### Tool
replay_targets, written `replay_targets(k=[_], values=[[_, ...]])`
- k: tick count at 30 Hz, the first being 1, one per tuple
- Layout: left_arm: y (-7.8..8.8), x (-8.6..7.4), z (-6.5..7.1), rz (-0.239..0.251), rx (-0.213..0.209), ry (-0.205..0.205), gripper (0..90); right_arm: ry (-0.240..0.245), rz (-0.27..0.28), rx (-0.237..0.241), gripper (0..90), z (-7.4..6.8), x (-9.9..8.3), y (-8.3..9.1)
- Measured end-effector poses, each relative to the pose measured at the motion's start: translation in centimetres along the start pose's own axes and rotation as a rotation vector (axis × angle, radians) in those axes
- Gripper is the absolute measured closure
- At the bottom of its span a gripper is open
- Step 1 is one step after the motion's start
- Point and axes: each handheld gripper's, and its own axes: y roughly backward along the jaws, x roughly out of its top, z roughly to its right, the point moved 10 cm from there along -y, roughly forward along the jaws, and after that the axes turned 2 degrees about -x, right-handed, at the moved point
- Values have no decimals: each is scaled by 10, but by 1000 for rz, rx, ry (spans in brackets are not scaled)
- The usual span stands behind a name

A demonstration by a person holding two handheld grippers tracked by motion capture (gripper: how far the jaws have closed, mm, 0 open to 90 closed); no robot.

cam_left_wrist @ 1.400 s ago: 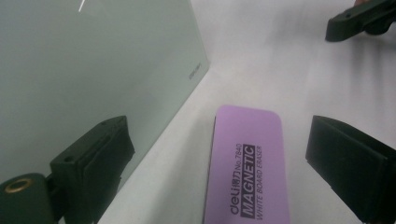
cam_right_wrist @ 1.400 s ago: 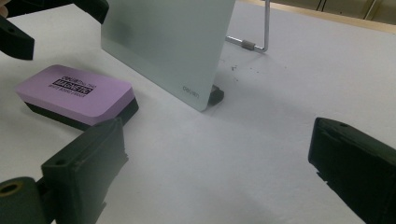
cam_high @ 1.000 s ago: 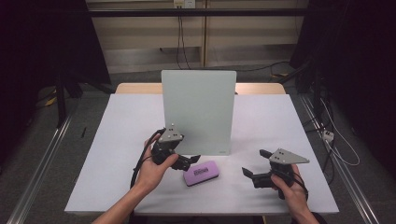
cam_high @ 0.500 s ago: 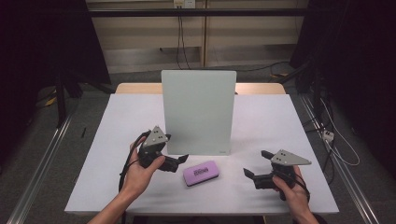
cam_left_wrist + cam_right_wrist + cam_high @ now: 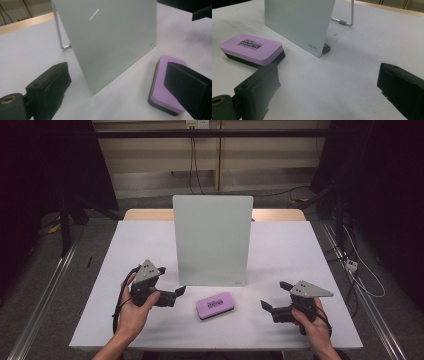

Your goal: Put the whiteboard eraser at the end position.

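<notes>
White table, two hand-held grippers, one eraser, one upright board.
Item: purple eraser, rounded rectangular block, lilac top bearing a black printed label, black base layer; lies flat near the table's front edge, just in front of the pale green board, apart from it. Left gripper: jaws spread, empty, just left of the eraser. Right gripper: jaws spread, empty, toward the front right corner, well apart from the eraser.

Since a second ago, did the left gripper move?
Yes. The left gripper slid left, away from the upright pale green glass board and the purple rectangular eraser, toward the table's left edge.
</notes>
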Motion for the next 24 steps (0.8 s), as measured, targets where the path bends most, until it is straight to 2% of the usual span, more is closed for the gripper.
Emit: replay_targets(k=[9, 14, 18, 23, 24], values=[[17, -12, -6, 2, 21, 15, 63, 1, -1, -1, 39, -1, 0, 0], [23, -21, -9, -2, 52, 23, 64, -2, -2, -2, 39, 0, -1, 1], [28, -28, -8, -9, 49, 25, 63, 1, -2, -1, 39, -1, -1, 0], [35, -37, -12, -1, 101, 36, 63, -2, -2, -2, 39, -1, -1, 1], [35, -39, -12, -1, 99, 41, 63, -3, -2, -3, 39, 0, -1, 1]])
